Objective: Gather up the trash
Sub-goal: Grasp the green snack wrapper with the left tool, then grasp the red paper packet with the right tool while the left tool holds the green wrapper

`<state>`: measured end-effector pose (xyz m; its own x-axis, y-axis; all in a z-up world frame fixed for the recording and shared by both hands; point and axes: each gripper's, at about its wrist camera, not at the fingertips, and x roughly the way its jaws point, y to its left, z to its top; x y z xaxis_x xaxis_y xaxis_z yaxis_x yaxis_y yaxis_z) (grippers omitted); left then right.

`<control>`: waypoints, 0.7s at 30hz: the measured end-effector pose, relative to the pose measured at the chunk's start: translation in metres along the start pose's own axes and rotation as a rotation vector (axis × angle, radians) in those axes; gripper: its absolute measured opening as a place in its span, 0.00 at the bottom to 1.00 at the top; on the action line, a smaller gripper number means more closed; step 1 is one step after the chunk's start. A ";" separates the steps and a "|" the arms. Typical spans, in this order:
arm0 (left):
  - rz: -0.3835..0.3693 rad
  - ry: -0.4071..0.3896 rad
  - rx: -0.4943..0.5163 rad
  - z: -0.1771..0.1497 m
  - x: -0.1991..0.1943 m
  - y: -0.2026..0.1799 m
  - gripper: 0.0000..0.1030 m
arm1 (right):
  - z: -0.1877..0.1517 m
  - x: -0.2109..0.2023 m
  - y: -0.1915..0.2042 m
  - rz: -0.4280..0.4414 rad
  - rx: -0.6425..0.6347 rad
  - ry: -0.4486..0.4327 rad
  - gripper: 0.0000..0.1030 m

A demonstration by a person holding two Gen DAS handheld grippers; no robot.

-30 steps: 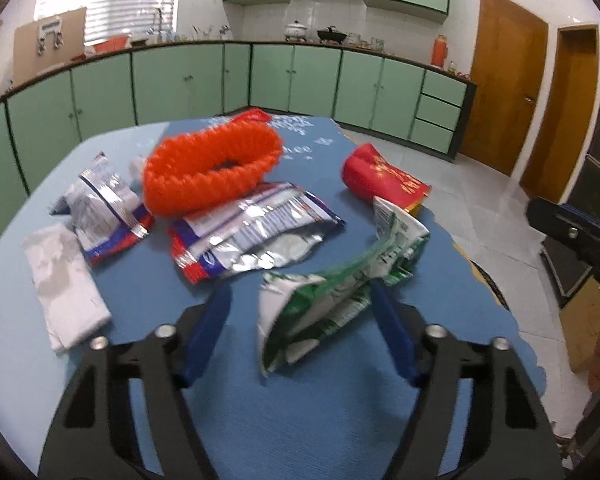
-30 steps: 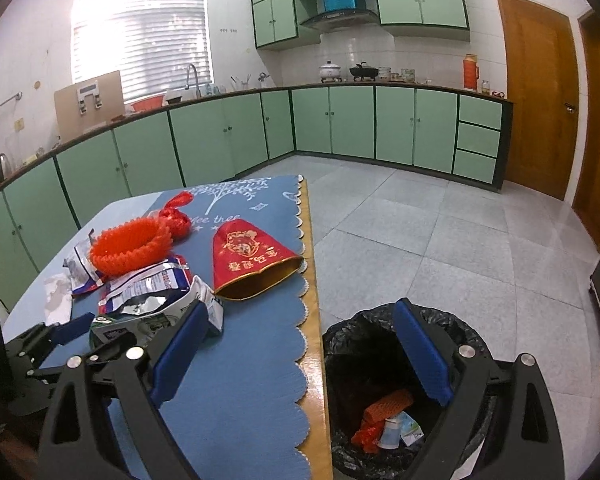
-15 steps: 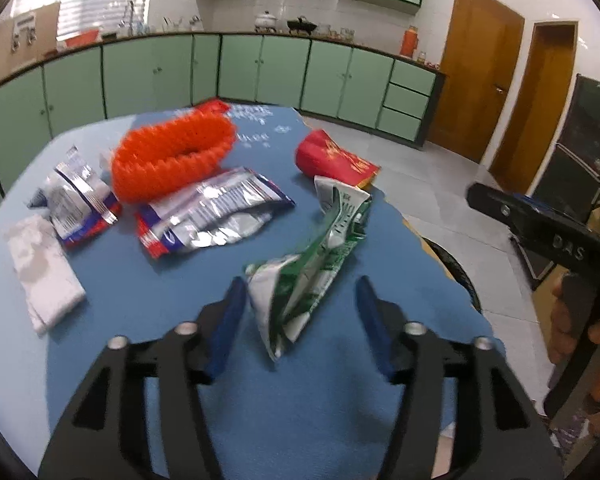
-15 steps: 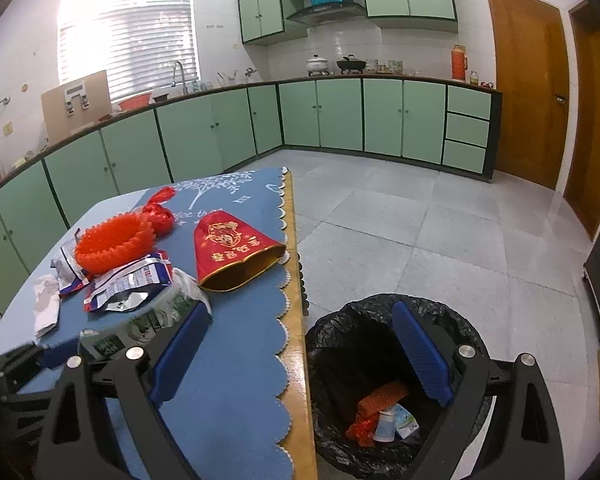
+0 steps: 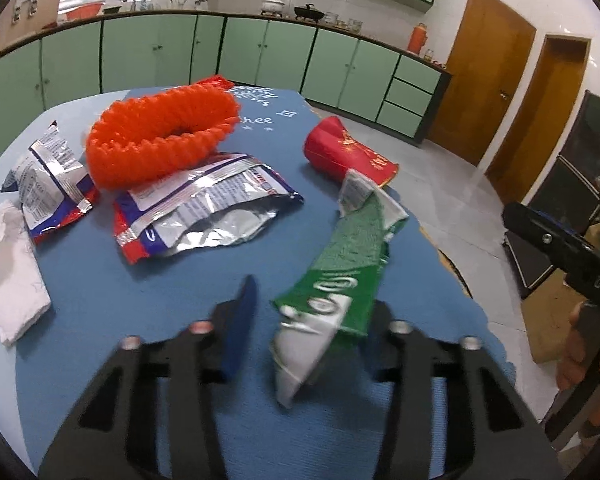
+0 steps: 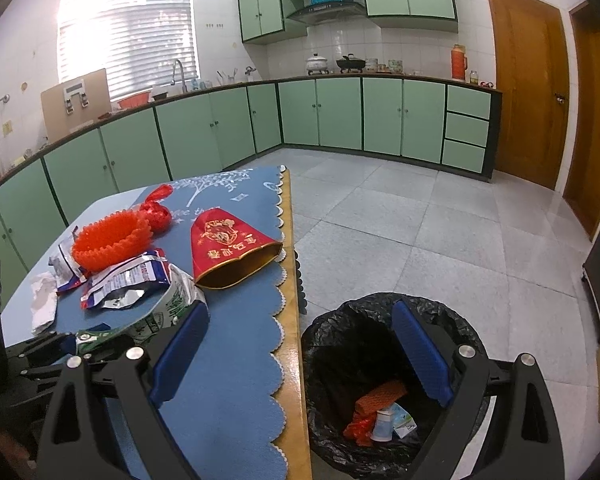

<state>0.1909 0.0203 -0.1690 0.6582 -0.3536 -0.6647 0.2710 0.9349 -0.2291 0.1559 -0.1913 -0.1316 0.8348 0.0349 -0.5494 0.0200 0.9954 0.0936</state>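
Home kitchen: green cabinets (image 6: pixel 340 116), sink tap (image 6: pixel 177 72), range hood (image 6: pixel 326 10).

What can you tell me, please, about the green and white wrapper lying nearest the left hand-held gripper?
The green and white wrapper is an emptied, crumpled snack bag of thin foil-lined plastic, green printed with white, silvery where it is torn open. It lies lengthwise on the blue table mat, its far end near the red pouch, its near end raised between the fingers of the left hand-held gripper, whose jaws are closing on it. One finger is by its right edge; the other has a gap left.
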 end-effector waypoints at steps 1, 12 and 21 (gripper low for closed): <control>-0.005 0.000 0.000 0.000 -0.001 -0.001 0.26 | 0.000 0.000 0.000 0.000 -0.001 0.001 0.89; 0.102 -0.140 0.008 -0.003 -0.038 -0.006 0.21 | 0.000 0.006 0.012 0.038 -0.021 0.004 0.89; 0.204 -0.230 -0.013 0.016 -0.048 0.001 0.20 | 0.015 0.030 0.041 0.090 -0.036 -0.034 0.82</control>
<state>0.1708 0.0378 -0.1260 0.8400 -0.1546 -0.5201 0.1088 0.9871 -0.1177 0.1896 -0.1512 -0.1317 0.8508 0.1219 -0.5112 -0.0753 0.9910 0.1109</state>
